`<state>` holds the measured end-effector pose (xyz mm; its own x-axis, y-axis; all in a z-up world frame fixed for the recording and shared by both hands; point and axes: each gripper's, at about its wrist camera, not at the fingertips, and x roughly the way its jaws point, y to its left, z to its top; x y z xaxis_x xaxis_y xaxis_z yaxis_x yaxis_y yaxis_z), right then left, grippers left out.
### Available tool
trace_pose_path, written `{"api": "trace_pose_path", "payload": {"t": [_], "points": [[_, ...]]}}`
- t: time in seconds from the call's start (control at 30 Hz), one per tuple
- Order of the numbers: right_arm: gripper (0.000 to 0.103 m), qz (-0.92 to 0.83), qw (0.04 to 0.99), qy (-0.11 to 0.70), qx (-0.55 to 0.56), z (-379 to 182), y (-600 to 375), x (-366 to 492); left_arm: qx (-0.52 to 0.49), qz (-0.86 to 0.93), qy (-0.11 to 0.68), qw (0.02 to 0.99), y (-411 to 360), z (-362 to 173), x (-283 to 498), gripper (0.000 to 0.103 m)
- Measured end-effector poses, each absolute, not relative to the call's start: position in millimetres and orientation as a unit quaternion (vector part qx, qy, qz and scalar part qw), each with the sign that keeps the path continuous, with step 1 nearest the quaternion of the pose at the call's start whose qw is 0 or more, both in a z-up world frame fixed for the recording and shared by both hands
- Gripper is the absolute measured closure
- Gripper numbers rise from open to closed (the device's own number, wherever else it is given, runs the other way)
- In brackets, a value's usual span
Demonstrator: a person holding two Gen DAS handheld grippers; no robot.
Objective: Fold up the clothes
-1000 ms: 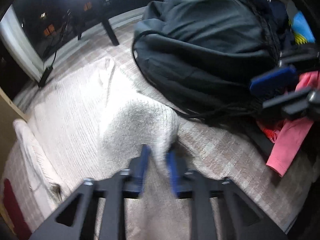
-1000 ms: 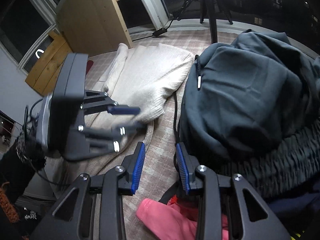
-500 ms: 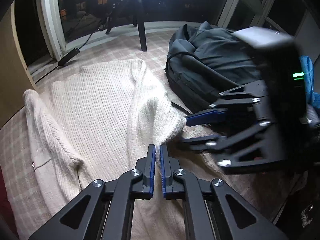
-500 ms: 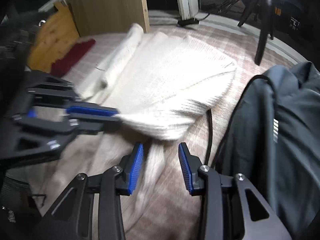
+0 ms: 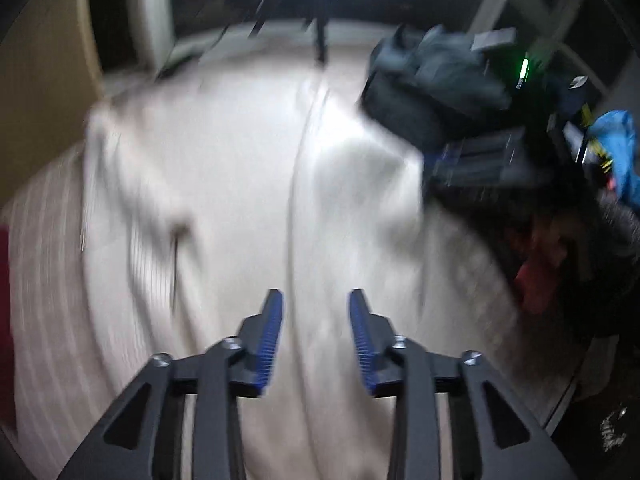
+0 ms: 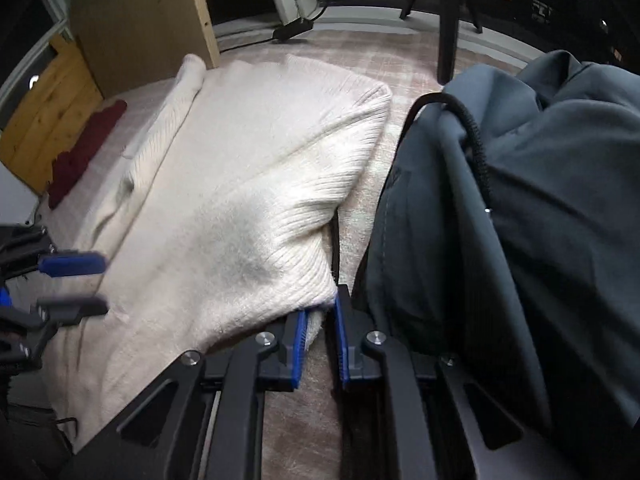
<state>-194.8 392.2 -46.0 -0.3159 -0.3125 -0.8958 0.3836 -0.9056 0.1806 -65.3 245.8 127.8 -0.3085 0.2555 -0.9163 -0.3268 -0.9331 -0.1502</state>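
The cream sweater (image 6: 240,184) lies spread on the checked bedcover (image 6: 360,44), beside the grey jacket (image 6: 520,200). The left claw (image 5: 316,332), clamped on its corner half a second ago, is now opening and holds nothing. The right claw (image 6: 320,332) is closing on that corner; contact looks partial. The handover permits the next fold. No containers visible.

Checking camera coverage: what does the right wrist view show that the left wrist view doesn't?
Right wrist only: right gripper closing on the cream sweater's corner, a dark red cloth, wooden panels.
Left wrist only: left gripper opening with nothing between its pads, a blue item, a reddish garment; the frame is motion-blurred.
Both: the sweater, the dark grey bag, the tripod leg, each other's gripper.
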Motion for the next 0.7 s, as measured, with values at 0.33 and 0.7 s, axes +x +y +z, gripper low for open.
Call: {"api": "trace_pose_path", "payload": {"t": [0.33,0.7], "points": [[0.09,-0.783,0.227,-0.042,0.578,-46.6,411.1,-212.5,-0.6,0.78,0.033,0.172,253.2,122.3,72.9,0.063],[0.089,-0.765,0.233,-0.07,0.596,-42.8,411.2,-224.1,-0.577,0.795,0.044,0.183,253.7,110.6,94.6,0.095]]}}
